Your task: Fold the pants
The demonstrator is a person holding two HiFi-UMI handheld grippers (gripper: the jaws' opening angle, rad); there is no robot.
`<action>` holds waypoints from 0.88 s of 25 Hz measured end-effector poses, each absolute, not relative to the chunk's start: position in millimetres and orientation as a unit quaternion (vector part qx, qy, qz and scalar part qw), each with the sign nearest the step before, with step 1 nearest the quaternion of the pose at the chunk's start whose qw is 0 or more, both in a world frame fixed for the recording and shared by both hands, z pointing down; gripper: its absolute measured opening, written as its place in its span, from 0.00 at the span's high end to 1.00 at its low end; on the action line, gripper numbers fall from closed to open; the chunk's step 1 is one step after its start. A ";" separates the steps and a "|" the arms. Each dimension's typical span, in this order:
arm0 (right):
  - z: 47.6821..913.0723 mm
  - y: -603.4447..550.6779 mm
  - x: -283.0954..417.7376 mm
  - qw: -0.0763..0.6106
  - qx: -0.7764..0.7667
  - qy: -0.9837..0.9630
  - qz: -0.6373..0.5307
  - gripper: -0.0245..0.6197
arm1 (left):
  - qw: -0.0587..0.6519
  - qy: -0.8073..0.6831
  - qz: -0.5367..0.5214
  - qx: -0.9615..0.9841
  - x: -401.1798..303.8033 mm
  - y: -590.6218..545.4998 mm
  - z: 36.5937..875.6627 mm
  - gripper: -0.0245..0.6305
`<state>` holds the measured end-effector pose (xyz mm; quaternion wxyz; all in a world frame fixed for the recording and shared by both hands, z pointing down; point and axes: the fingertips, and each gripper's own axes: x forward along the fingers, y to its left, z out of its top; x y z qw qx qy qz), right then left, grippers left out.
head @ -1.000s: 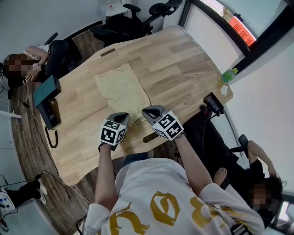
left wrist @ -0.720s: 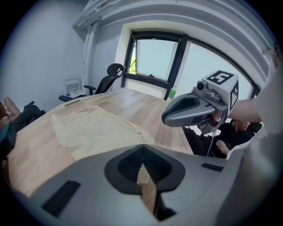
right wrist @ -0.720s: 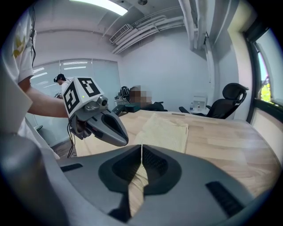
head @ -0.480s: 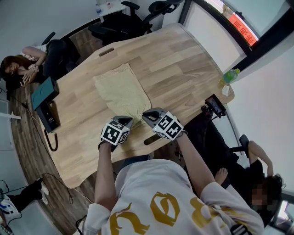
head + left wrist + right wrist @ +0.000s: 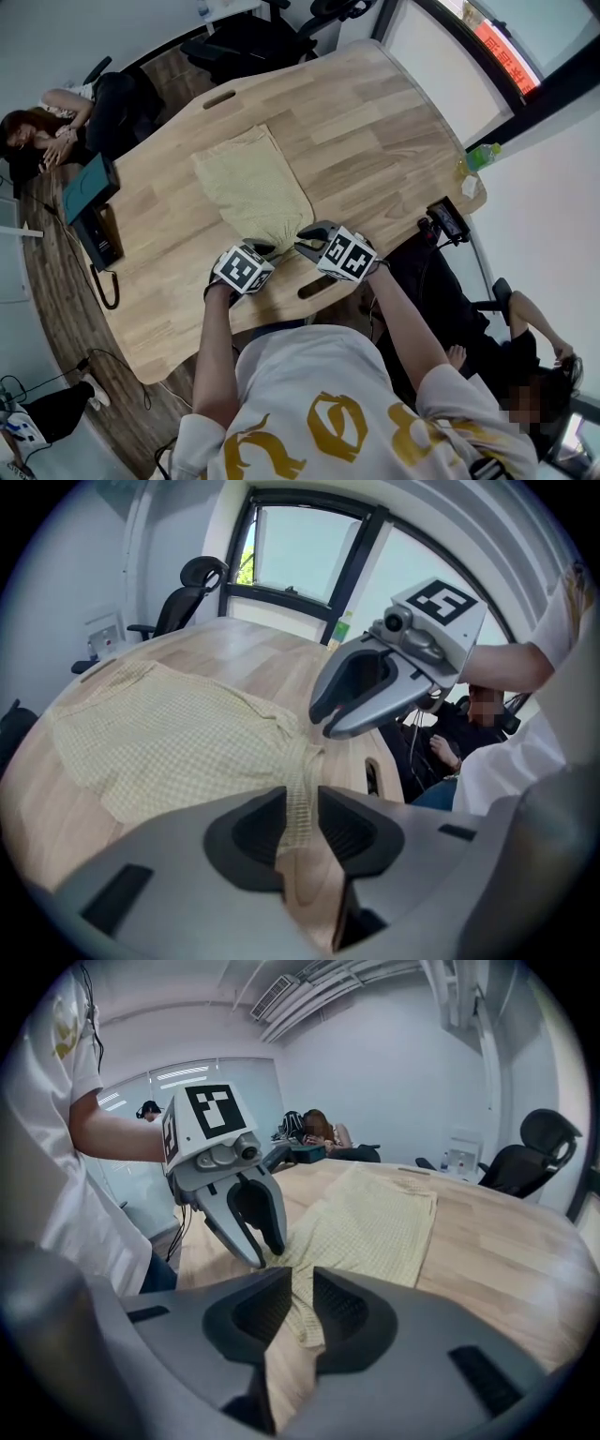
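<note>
Pale yellow checked pants [image 5: 251, 186] lie folded flat on the wooden table [image 5: 375, 131]. My two grippers meet at their near, narrow end. My left gripper [image 5: 266, 248] points steeply down. Its jaws have just been opening, and a strip of the cloth's edge [image 5: 302, 789] lies in the gap, not pinched. My right gripper [image 5: 306, 233] sits close beside it. Its jaws have also just been opening, a little apart over the cloth's corner [image 5: 302, 1312]. Each gripper shows in the other's view: right gripper [image 5: 323, 726], left gripper [image 5: 267, 1246].
A teal tablet [image 5: 91, 186] and a black device with a cable [image 5: 98, 234] lie at the table's left. A green bottle [image 5: 478, 157] and a black gadget [image 5: 448, 217] sit at its right edge. Office chairs [image 5: 253, 47] stand behind. People sit at the far left [image 5: 56, 141] and lower right [image 5: 525, 366].
Both grippers have sunk towards the table at the pants' near end and tipped more steeply down. The pants lie as before.
</note>
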<state>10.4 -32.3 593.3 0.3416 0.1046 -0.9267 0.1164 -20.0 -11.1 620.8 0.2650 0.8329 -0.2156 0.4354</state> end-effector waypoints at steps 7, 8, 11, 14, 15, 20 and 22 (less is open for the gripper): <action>608.2 -23.1 3.3 0.383 0.035 -0.920 0.076 0.78 | 0.249 -0.181 0.450 0.838 -9.8 -10.2 629.6 0.75; 612.0 -20.5 2.9 0.391 0.024 -0.917 0.070 0.77 | 0.251 -0.176 0.454 0.837 -9.8 -9.5 632.1 0.74; 620.2 -13.3 2.7 0.411 -0.005 -0.910 0.062 0.72 | 0.258 -0.156 0.470 0.830 -10.1 -7.1 639.2 0.69; 622.6 -11.9 0.1 0.414 -0.016 -0.909 0.051 0.70 | 0.258 -0.141 0.487 0.822 -10.0 -4.8 645.6 0.67; 624.7 -11.3 -0.2 0.418 -0.022 -0.907 0.044 0.69 | 0.257 -0.138 0.492 0.820 -9.7 -4.5 647.9 0.66; 639.2 -5.8 1.8 0.451 -0.052 -0.891 -0.022 0.65 | 0.260 -0.133 0.493 0.819 -7.9 -5.7 653.9 0.61; 638.9 -8.0 -0.7 0.442 -0.049 -0.894 -0.048 0.65 | 0.260 -0.131 0.493 0.820 -7.3 -5.6 654.0 0.61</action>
